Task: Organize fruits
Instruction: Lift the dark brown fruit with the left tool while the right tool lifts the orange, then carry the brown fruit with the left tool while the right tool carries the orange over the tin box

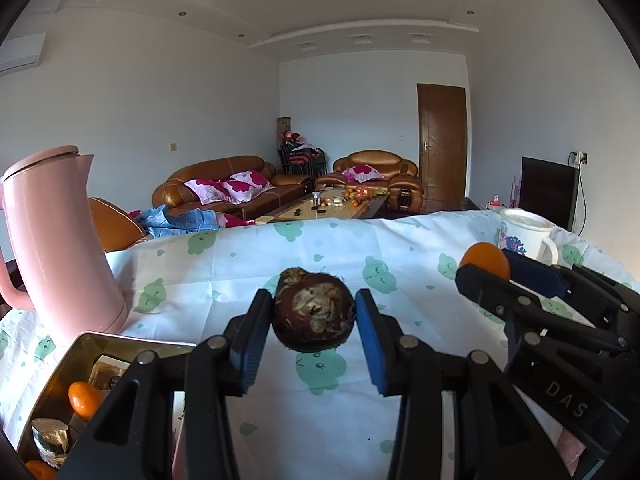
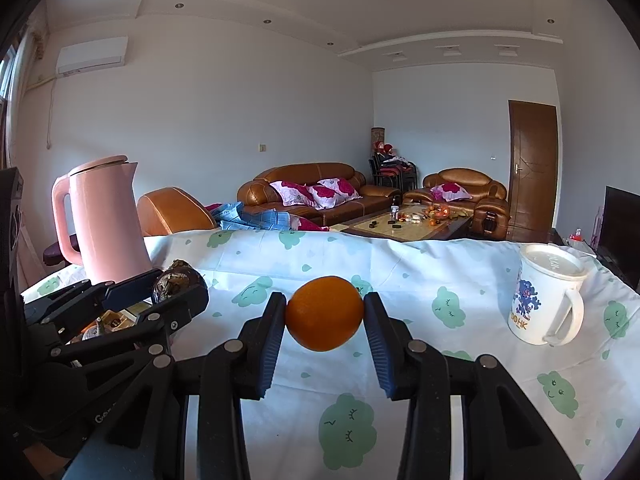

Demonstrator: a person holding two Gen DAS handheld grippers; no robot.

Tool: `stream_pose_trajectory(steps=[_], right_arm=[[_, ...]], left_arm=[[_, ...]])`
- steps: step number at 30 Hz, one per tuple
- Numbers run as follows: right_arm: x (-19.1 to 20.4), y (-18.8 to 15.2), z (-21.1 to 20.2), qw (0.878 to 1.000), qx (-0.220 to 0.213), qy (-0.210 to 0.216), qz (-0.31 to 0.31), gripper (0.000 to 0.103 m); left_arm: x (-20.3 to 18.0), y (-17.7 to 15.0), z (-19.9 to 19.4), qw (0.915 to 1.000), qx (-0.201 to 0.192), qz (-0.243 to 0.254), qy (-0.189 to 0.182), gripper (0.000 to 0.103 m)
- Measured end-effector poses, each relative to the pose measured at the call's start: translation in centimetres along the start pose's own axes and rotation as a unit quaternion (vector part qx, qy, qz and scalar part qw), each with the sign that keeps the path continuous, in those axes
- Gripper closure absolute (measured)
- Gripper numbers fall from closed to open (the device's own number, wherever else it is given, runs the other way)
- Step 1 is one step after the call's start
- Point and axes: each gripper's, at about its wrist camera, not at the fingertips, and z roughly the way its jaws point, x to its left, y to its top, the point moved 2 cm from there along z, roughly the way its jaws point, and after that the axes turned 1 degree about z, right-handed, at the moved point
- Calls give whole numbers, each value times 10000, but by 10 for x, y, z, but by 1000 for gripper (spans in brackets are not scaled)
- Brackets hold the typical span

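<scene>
Your left gripper (image 1: 314, 322) is clamped on the dark brown fruit (image 1: 314, 312), pads on its left and right flanks at about the widest point, fruit lifted clear of the tablecloth (image 1: 240, 256). It's round, with a rough, patchy, scarred rind and a woody stub at the top. It looks like a mangosteen, can't be sure. I'd judge it firm-shelled and moderately heavy for its size; the rough skin should give the pads good bite. Keep the hold on the equator, away from the stub.

Your right gripper (image 2: 325, 316) is closed on the orange (image 2: 325, 314), also across its widest part and also off the cloth. The smooth, glossy peel is probably the slipperier of the two, and the flesh gives under pressure, so don't squeeze harder than you are. It's light. Grip sits slightly above mid-height; a tilt could let it roll out downward.

Outward: the gold tray (image 1: 132, 344) sits near left, below the left gripper, with small oranges (image 1: 83, 399) and a wrapped item in it, likely the drop target. Pink kettle (image 1: 60, 240) stands just behind the tray, so watch the clearance. Lidded mug (image 2: 544, 296) is far right, well apart from both fruits.
</scene>
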Motion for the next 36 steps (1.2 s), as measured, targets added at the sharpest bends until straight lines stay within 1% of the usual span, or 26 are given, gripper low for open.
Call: stream_pose_trajectory(steps=[5, 9, 16, 23, 32, 36], right_arm=[[0, 0, -3, 10000, -27, 18, 11, 61], [-3, -1, -2, 9998, 78, 127, 140, 61], [0, -4, -4, 9992, 227, 233, 214, 61], [11, -9, -10, 9988, 337, 327, 113, 61], [32, -14, -15, 9978, 439, 505, -7, 61], [41, -15, -16, 9971, 461, 598, -31, 61]], left_arm=[[2, -1, -2, 10000, 69, -63, 18, 59], [7, -5, -3, 9995, 244, -173, -58, 59], [8, -10, -11, 9990, 382, -160, -179, 59], [10, -16, -24, 9985, 445, -125, -278, 59], [26, -24, -42, 9979, 498, -260, -319, 59], [36, -29, -45, 9970, 605, -358, -325, 59]])
